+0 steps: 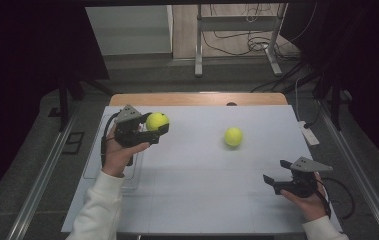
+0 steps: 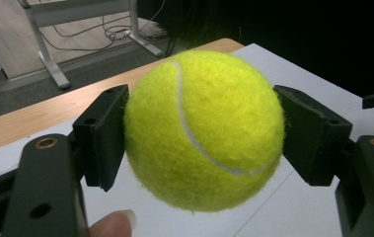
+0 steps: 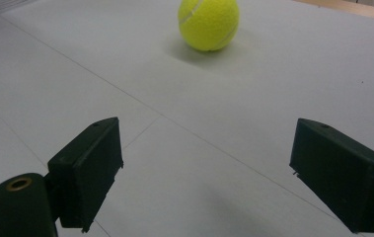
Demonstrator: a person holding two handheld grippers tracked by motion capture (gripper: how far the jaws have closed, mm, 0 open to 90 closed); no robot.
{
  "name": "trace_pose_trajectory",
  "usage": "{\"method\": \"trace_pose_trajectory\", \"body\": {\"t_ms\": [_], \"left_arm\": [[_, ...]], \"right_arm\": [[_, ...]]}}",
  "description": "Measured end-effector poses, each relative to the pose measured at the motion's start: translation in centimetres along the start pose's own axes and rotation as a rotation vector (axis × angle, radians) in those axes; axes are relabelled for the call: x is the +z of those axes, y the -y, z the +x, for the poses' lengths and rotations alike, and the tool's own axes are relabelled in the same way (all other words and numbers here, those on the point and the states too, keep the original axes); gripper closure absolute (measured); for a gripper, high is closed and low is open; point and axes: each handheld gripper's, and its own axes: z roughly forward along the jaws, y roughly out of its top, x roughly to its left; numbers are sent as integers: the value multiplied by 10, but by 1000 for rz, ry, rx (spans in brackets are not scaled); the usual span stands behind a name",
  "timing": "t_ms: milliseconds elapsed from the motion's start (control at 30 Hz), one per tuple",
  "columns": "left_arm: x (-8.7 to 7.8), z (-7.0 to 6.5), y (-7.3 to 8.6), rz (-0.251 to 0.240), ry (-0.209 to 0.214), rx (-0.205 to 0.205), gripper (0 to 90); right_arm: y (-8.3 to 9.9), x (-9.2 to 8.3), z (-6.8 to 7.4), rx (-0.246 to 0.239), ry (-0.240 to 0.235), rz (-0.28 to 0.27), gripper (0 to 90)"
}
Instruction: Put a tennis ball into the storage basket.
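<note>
Black pads of the left gripper (image 2: 202, 133) sit nearest the lens in the left gripper view, clamped on either flank of a yellow tennis ball (image 2: 204, 131), one pad at 9 o'clock on the ball and the other at 3 o'clock. Gripping across the widest part like this looks deliberate: the felt gives a little and a round thing squeezed off-centre would pop out. A fingertip (image 2: 113, 224) shows at 7 o'clock below the ball. From the high view the same held ball (image 1: 157, 121) hangs off the white table sheet (image 1: 202, 200), at about 10 o'clock from the sheet's middle, with the person's left hand (image 1: 122, 152) wrapped under the tool and the sleeve (image 1: 97, 210) trailing to the bottom edge.

A second tennis ball (image 1: 233, 136) rests free on the sheet at roughly 1 o'clock from its middle, well apart from both tools. The right gripper (image 1: 273, 181) waits low at 4 o'clock near the sheet's front corner, jaws spread wide with nothing between them, and its own view has the loose ball (image 3: 208, 23) straight ahead at 12 o'clock, so it seems lined up to go for that ball next. That reach would need a level approach, closing across the ball's middle, or it may roll away on the smooth sheet
</note>
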Motion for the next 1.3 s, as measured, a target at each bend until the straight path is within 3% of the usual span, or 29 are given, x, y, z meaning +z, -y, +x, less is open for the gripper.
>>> {"method": "trace_pose_trajectory", "body": {"t_ms": [1300], "left_arm": [[-14,30,6,-23,-113,-53,270]], "right_arm": [[0,1,0,-1,0,6,128]]}}
